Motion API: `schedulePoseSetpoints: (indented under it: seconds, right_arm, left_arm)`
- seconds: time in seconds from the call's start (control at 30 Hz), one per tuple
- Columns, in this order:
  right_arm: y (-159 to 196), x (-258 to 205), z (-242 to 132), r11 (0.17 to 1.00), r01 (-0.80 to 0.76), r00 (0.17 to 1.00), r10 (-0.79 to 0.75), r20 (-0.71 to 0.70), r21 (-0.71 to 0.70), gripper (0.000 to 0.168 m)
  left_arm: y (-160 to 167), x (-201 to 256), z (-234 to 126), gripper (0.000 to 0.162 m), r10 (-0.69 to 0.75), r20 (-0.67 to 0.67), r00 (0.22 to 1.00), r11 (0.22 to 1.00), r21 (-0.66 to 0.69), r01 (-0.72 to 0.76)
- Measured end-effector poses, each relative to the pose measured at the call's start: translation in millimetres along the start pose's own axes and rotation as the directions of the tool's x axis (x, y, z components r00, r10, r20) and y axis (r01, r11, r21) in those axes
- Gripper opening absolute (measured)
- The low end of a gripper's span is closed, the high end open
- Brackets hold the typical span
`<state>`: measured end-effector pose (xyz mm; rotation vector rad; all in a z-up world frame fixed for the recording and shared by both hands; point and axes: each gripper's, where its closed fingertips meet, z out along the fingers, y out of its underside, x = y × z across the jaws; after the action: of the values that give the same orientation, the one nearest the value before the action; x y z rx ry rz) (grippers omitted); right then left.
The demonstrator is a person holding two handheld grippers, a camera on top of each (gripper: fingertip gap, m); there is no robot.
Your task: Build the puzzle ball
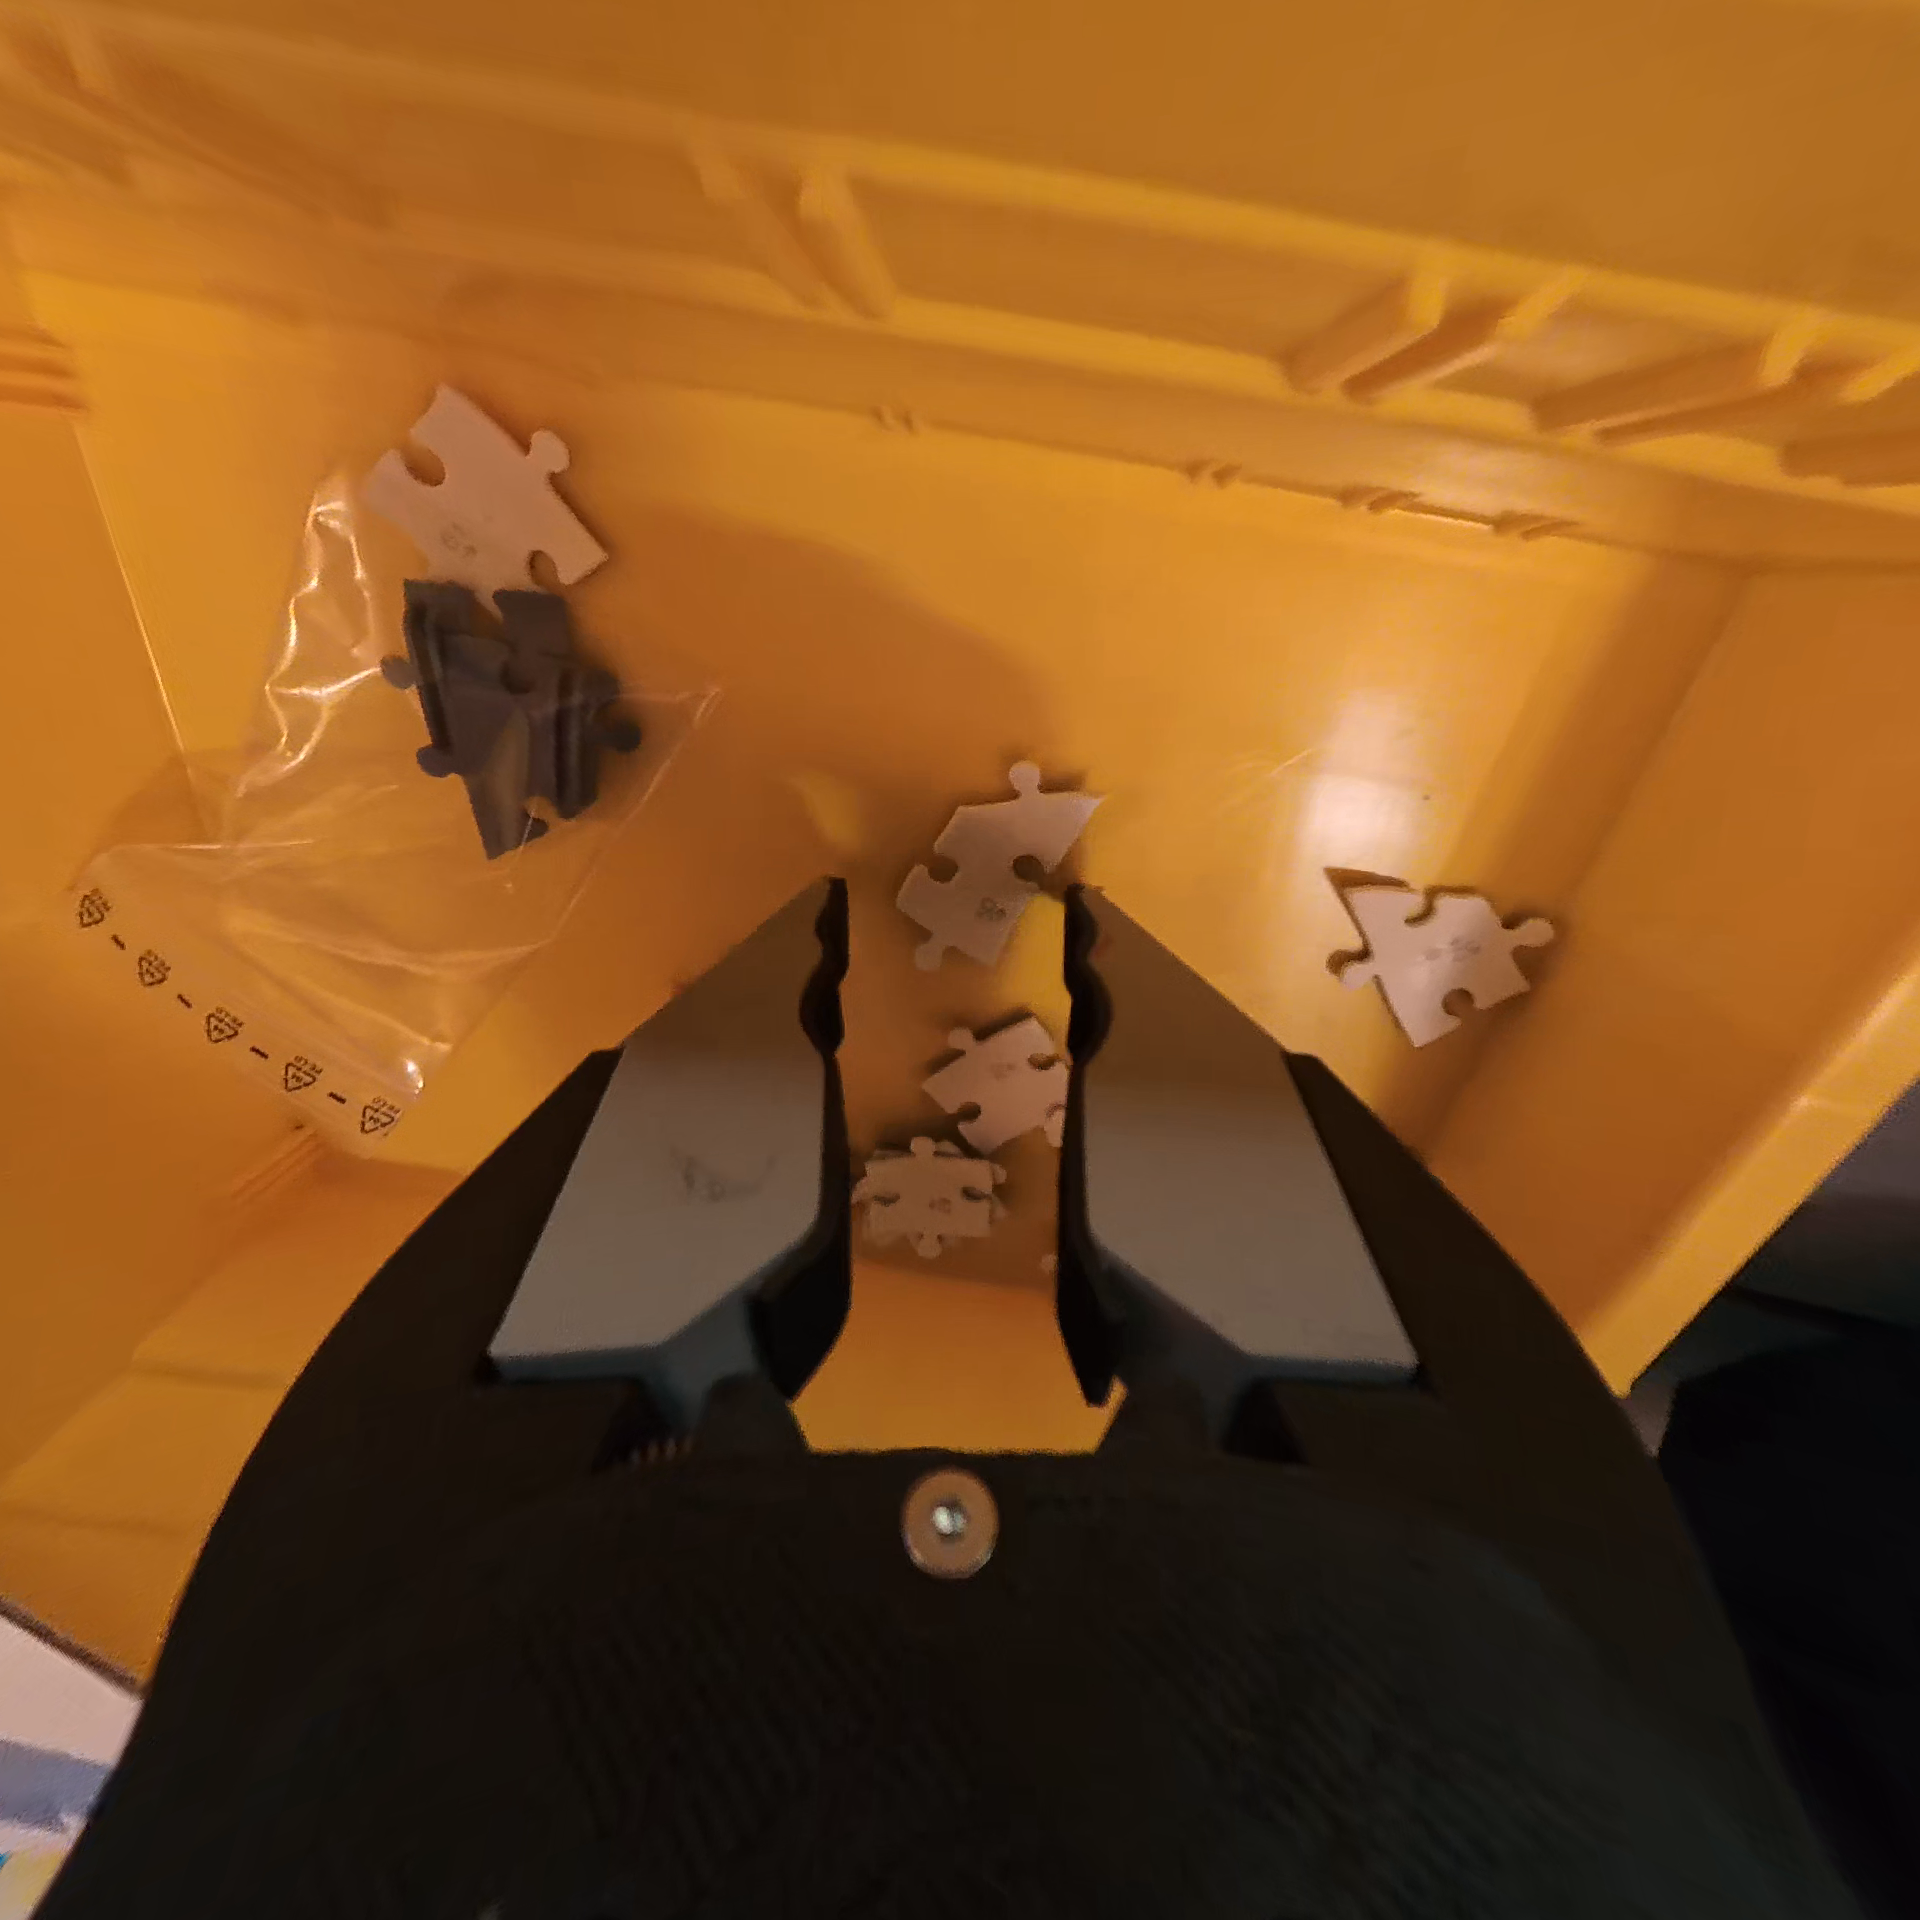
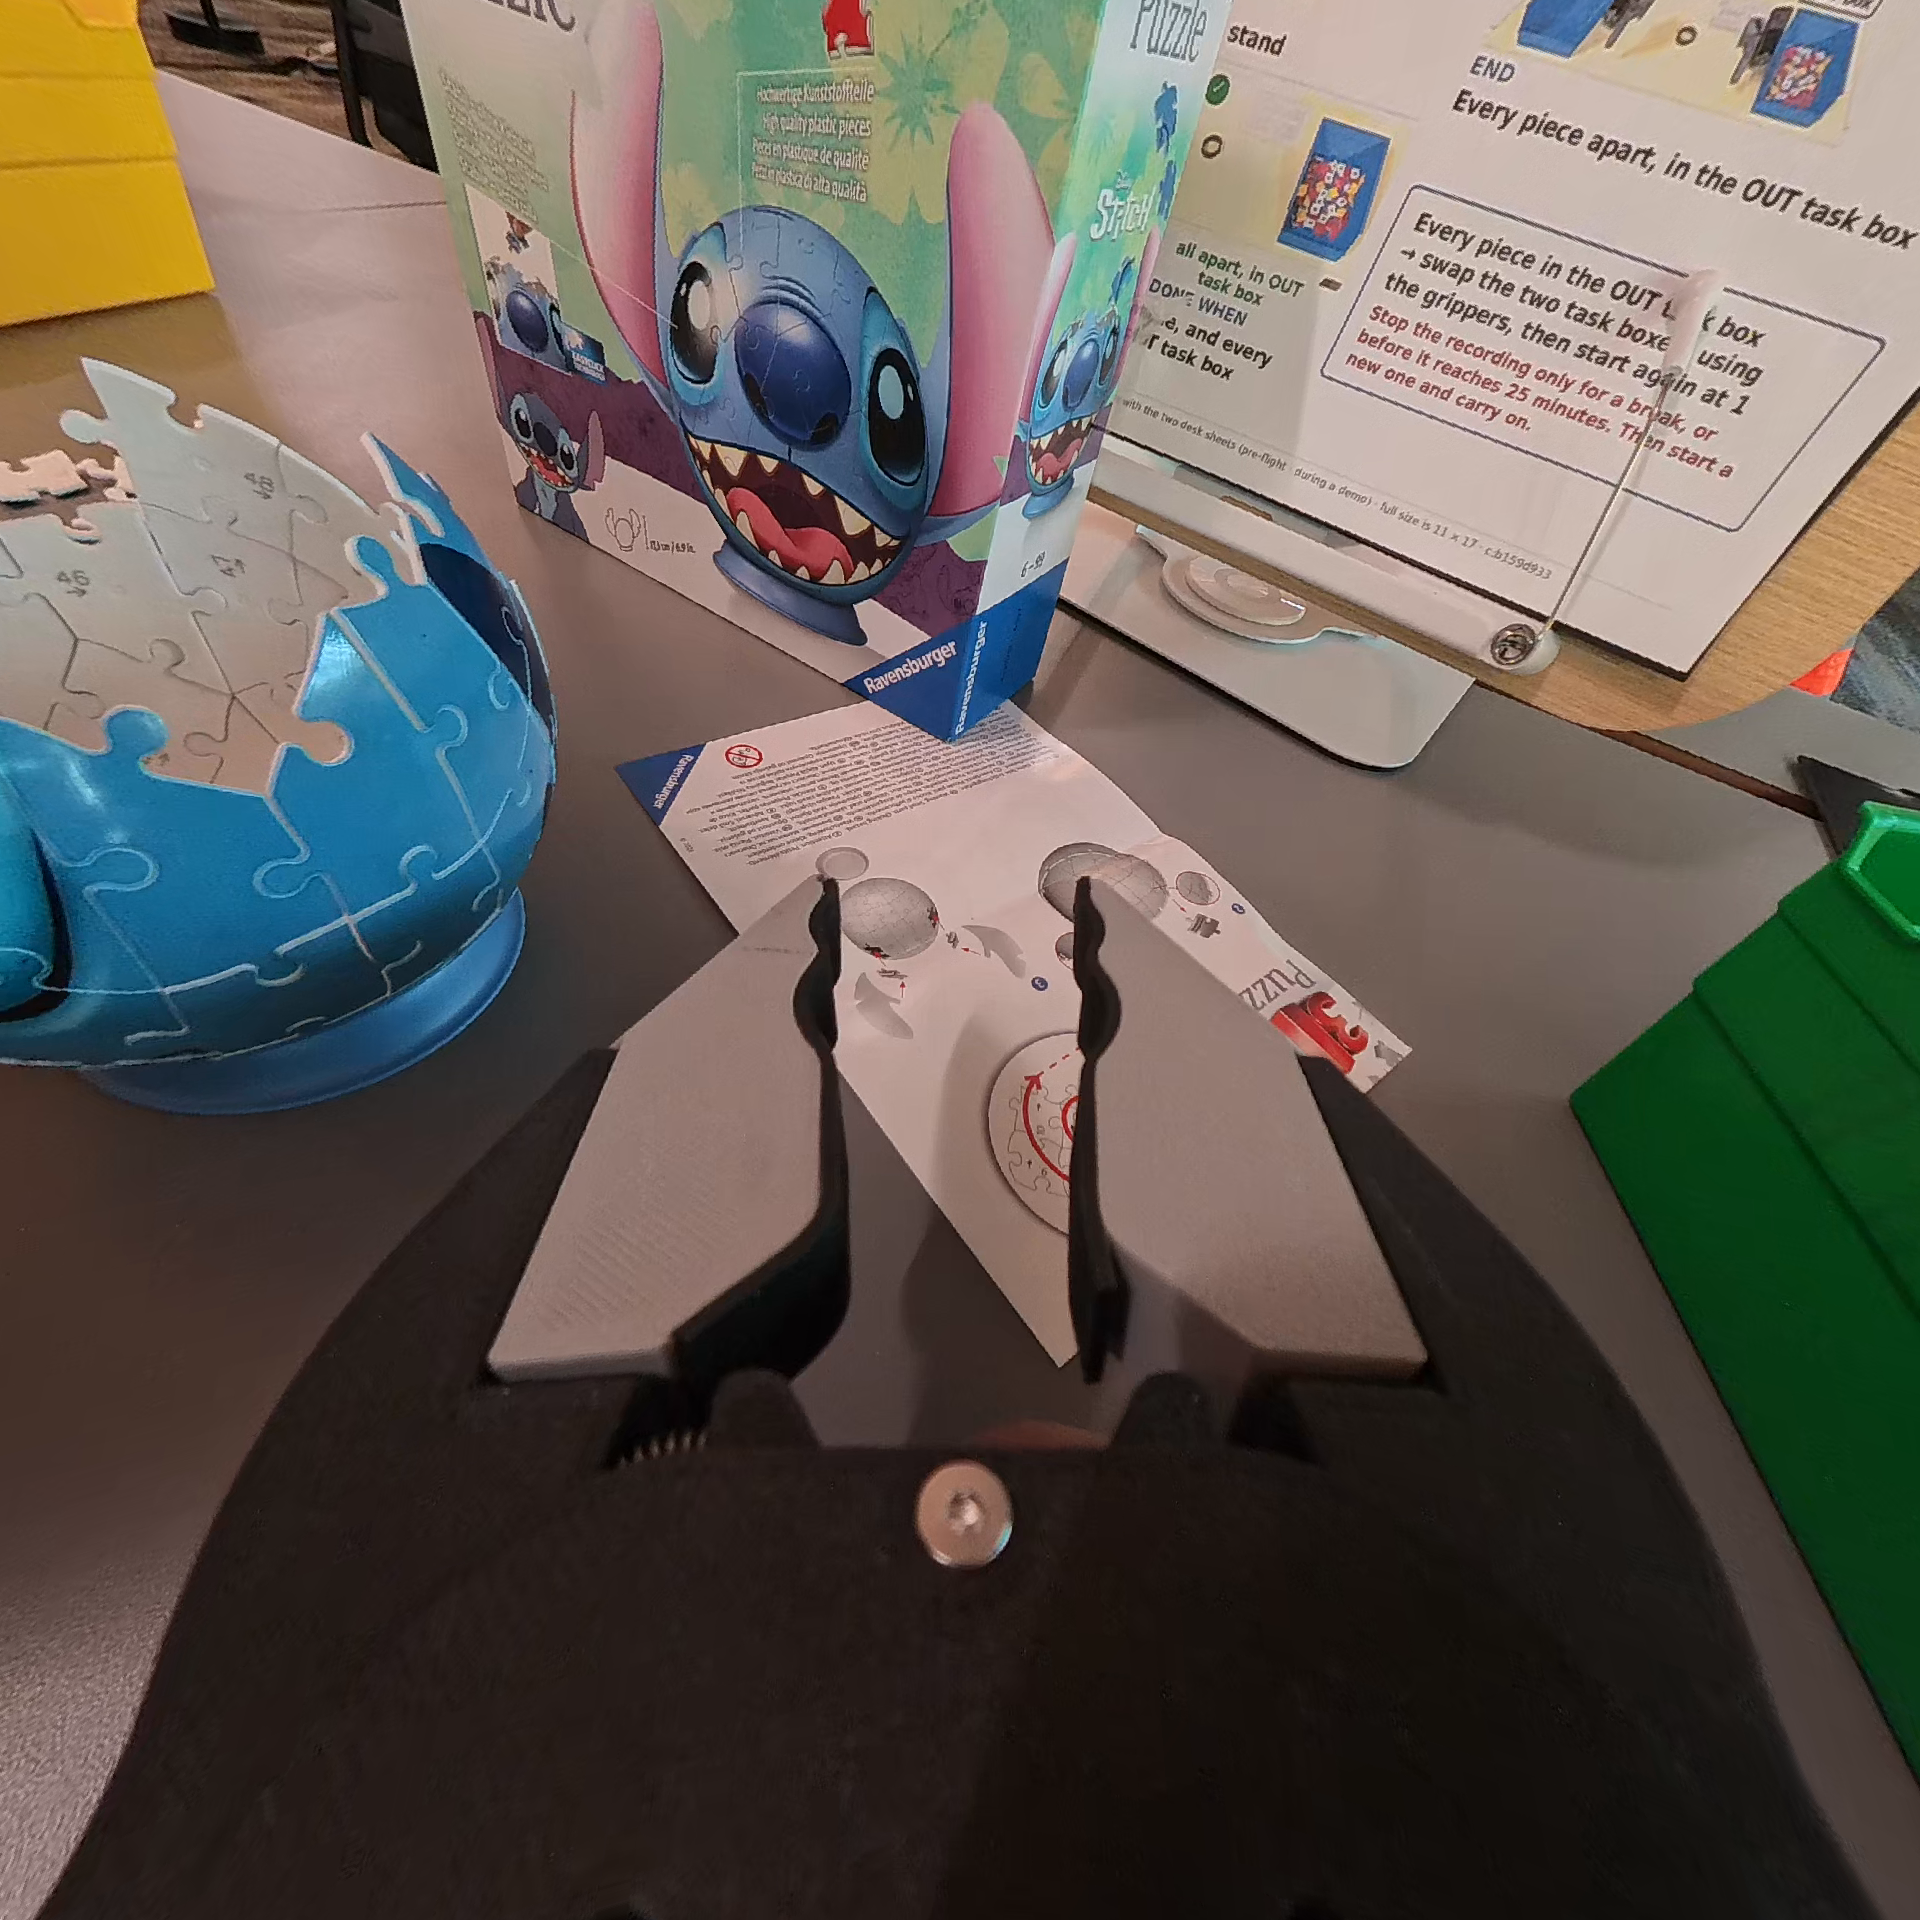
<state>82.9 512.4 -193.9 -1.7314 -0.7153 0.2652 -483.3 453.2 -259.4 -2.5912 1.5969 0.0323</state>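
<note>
In the left wrist view my left gripper (image 1: 954,904) is open inside a yellow bin (image 1: 1143,665), its tips to either side of a white puzzle piece (image 1: 987,862) lying face down, with nothing held. Two more white pieces (image 1: 1003,1075) (image 1: 930,1195) lie between the fingers, one (image 1: 1439,951) to the right and one (image 1: 488,499) at the upper left. In the right wrist view my right gripper (image 2: 951,899) is open and empty above a paper leaflet (image 2: 966,831). The half-built blue puzzle ball (image 2: 260,748) stands on its blue ring at the left.
A clear plastic bag (image 1: 343,831) with dark pieces (image 1: 509,707) lies at the bin's left. On the grey table stand the puzzle box (image 2: 790,343), a white instruction board on a stand (image 2: 1538,312), a green bin (image 2: 1787,1122) at right and a yellow bin (image 2: 83,156) far left. About 60 centimeters separates my left fingertips from my right.
</note>
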Motion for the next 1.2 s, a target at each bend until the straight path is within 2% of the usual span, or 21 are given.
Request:
schedulePoseSetpoints:
  seconds: [0.1,0.3,0.33,0.6,0.73,0.87,1.03,1.2]
  right_arm:
    - [0,0,0,1.000,0.002,1.000,-0.002,0.002,0.000,0.042]
    - [0,-1,0,1.000,0.003,1.000,-0.003,0.003,0.000,0.042]
    - [0,-1,0,1.000,0.004,1.000,-0.004,0.003,0.000,0.042]
    - [0,-1,0,1.000,0.003,1.000,-0.003,0.001,0.004,0.041]
    - [-1,-1,-1,1.000,-0.001,1.000,0.001,0.003,0.008,0.041]
    - [-5,-1,-4,0.999,-0.032,0.999,0.032,0.017,0.039,0.041]
    - [-14,-1,-11,0.988,-0.126,0.988,0.116,0.098,0.094,0.043]
    - [-56,-2,-38,0.966,-0.134,0.984,0.102,0.147,0.223,0.042]
  left_arm:
    - [-3,5,1,0.031,-0.017,-0.051,0.999,1.000,0.013,0.018]
    - [-3,4,1,0.029,-0.026,-0.052,0.998,0.998,0.054,0.029]
    - [-3,4,1,0.023,-0.027,-0.051,0.998,0.998,0.051,0.029]
    - [-2,5,0,0.021,0.021,-0.027,0.999,0.999,0.024,-0.021]
    - [-1,0,-9,0.022,0.029,0.028,0.999,0.999,0.021,-0.029]
    - [-18,-12,-47,0.021,0.015,0.192,0.981,0.989,0.141,-0.042]
    - [-71,-12,-106,0.022,-0.089,0.343,0.935,0.903,0.423,-0.070]
    - [-117,11,-143,0.021,-0.170,0.431,0.886,0.836,0.539,-0.102]
